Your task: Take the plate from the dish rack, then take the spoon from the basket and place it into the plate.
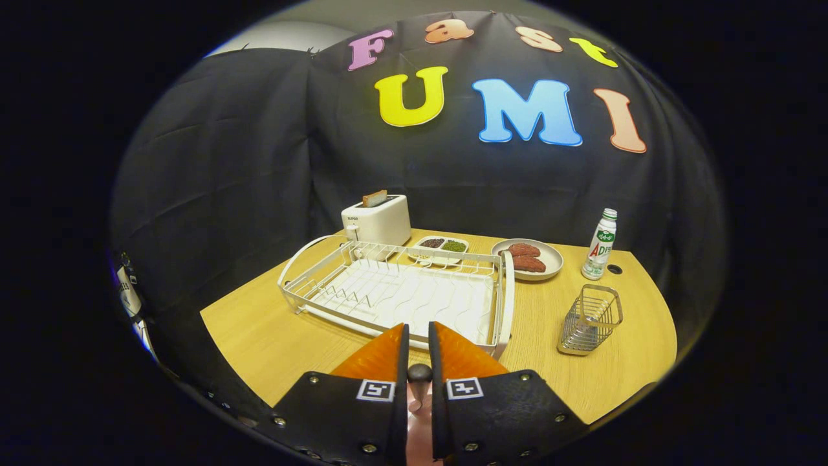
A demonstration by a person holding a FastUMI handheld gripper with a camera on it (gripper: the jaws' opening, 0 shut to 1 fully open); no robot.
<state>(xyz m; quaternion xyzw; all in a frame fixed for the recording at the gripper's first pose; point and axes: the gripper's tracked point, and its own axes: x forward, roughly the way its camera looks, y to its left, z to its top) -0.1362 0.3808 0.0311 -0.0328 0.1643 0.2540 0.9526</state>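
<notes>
Gripper fingers sit nearly together, apparently clamped on a slim pinkish spoon whose dark rounded end points forward along them. Just beyond lies the dish rack, mid-table with no plate in it. The wire basket stands ahead-right, near the table's right edge.

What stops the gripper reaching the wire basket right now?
Probably nothing: the wire basket stands alone on bare table, ahead and right of the gripper, clear of the dish rack. But the jaws are nearly closed around a slim dark-tipped item.
</notes>
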